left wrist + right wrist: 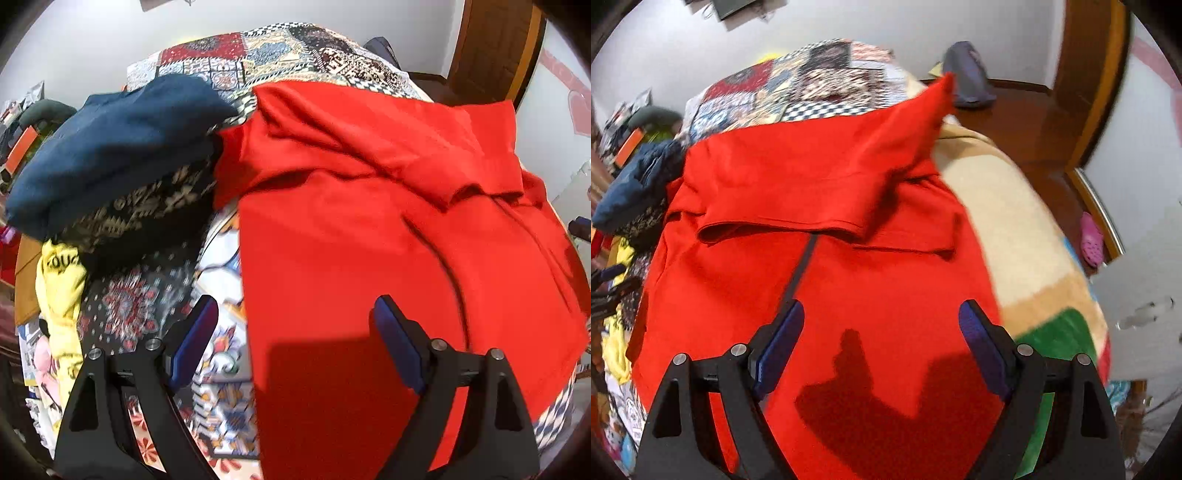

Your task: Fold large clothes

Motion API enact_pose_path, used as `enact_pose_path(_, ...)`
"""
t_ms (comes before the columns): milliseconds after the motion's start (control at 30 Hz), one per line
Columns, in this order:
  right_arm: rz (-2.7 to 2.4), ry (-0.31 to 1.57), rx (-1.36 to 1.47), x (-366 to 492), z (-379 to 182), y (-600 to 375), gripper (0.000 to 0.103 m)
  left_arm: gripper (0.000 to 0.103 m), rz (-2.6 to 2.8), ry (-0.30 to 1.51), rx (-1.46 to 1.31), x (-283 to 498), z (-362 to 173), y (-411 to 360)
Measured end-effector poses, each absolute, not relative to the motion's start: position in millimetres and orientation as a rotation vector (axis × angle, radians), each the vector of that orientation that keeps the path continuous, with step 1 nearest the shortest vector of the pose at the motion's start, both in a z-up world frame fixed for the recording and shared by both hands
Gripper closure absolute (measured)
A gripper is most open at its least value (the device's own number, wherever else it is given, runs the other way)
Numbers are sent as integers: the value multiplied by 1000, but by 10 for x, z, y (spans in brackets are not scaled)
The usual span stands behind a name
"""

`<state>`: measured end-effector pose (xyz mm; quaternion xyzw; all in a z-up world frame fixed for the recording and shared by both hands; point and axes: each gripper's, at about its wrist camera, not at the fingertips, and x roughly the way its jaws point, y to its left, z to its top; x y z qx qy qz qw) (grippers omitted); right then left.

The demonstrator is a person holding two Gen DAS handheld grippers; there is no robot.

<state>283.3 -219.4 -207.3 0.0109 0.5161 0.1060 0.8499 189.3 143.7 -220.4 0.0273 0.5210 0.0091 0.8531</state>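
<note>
Red garment point(351, 258) flat on bed, both grippers' fingers point(195, 343) point(982, 347) apart above it

The large bright red cotton garment point(332, 258) point(827, 280) lies spread across the bed, its lower body flat and mostly smooth. Its upper part is folded back over itself into a thick band with a hemmed edge running crosswise. One corner at the far right side sticks up in a point. Its left edge lies beside a heap of other clothes, touching the dark blue piece
</note>
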Motion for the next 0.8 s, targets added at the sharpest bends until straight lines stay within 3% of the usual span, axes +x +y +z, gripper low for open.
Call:
enact_pose_path(267,167,1104,76,2622,-2198,-2465,20,17,-15,1241,-137,1568,-2596,1864)
enact_pose_path(433,136,1149,122,2503,-2409,-2634,20,16,-59,1247,-352,1353,-2736,2081)
enact_pose_path(600,129,1152,227,2465,-2523,-2778,20,16,-120,1216,-397,1245,-2762,1998)
enact_pose_path(700,149,1127,226,2505,-2486,-2763,36,26,-181,1200,-404,1293,-2724,1895)
enact_pose_path(767,181,1123,230,2549,-2498,-2729,58,37,-209,1183,-398,1342,-2675,1816)
enact_pose_path(800,187,1129,233,2576,-2528,-2713,60,41,-216,1176,-394,1363,-2655,1782)
